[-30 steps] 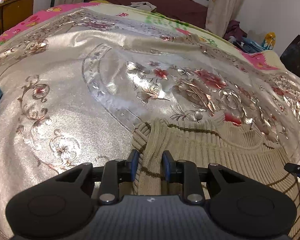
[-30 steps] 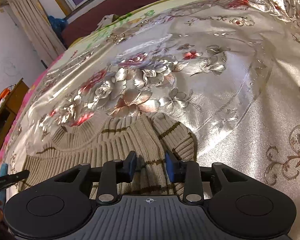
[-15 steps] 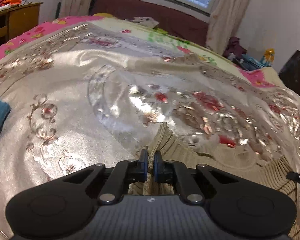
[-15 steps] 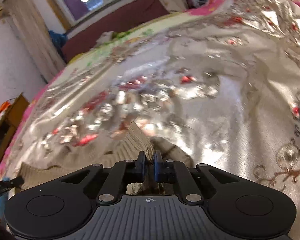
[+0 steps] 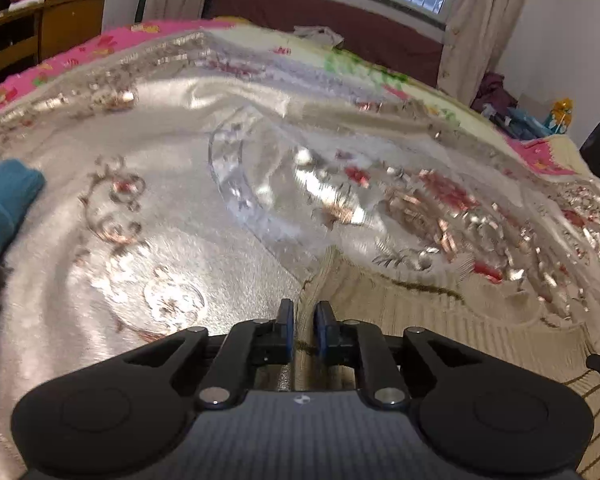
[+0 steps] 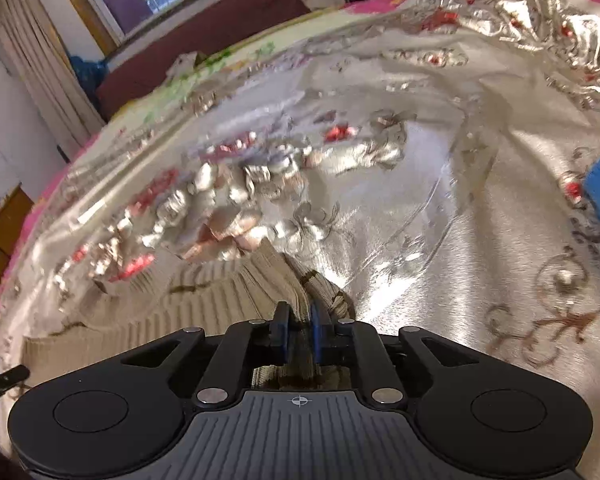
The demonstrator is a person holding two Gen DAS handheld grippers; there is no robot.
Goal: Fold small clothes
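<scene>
Sweater [image 5: 440,320], beige ribbed knit with thin brown stripes, lay on the shiny silver floral bedspread [image 5: 160,240] covering the bed. The left gripper [image 5: 304,326] and right gripper [image 6: 298,330] each had a bunched fold of its near edge between their blue-padded fingers [image 5: 286,330], which were parting slightly. A blue cloth [image 5: 4,200] lay well apart at the side.

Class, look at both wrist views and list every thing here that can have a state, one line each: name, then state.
Beige ribbed knit sweater with brown stripes: lying on the bed, its near edge bunched between both tongs.
Left tongs: jaws opening, sweater fabric between them.
Right tongs: jaws opening, sweater fabric between them.
Shiny silver floral bedspread: spread out, wrinkled.
Blue folded cloth: lying at the bedspread's edge.
</scene>
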